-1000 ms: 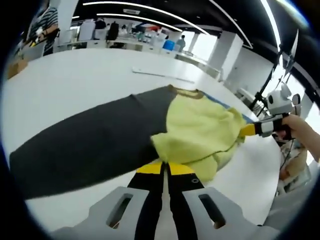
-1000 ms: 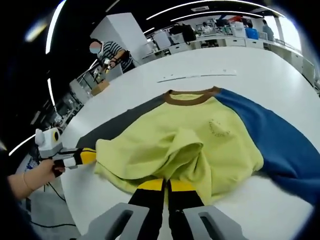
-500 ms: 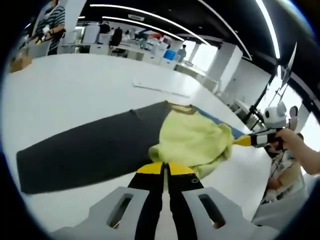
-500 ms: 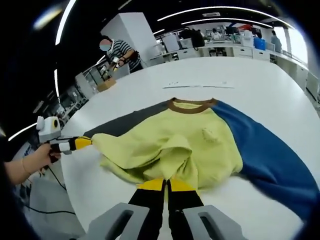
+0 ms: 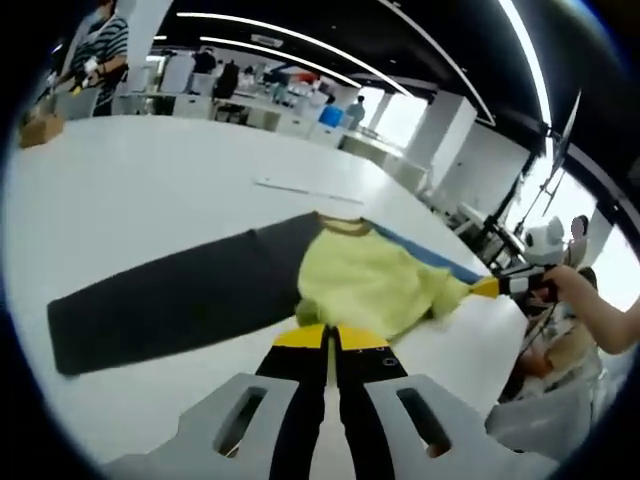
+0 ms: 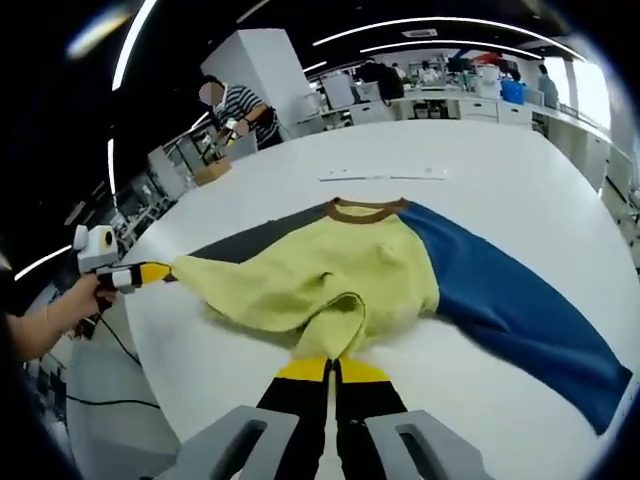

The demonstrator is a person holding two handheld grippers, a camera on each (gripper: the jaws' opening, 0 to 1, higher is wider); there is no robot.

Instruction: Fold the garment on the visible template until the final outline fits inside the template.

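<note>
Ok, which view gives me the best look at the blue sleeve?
The right gripper view. There the blue sleeve lies flat on the white table, visible from the brown collar down to its cuff. The left gripper view shows just a thin blue edge beyond the lifted yellow body.

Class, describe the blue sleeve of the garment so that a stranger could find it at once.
Start at the big white table, then find the sweatshirt spread on it. From its yellow body one long sleeve runs out flat; it alone is blue, while the opposite sleeve is dark grey.
</note>
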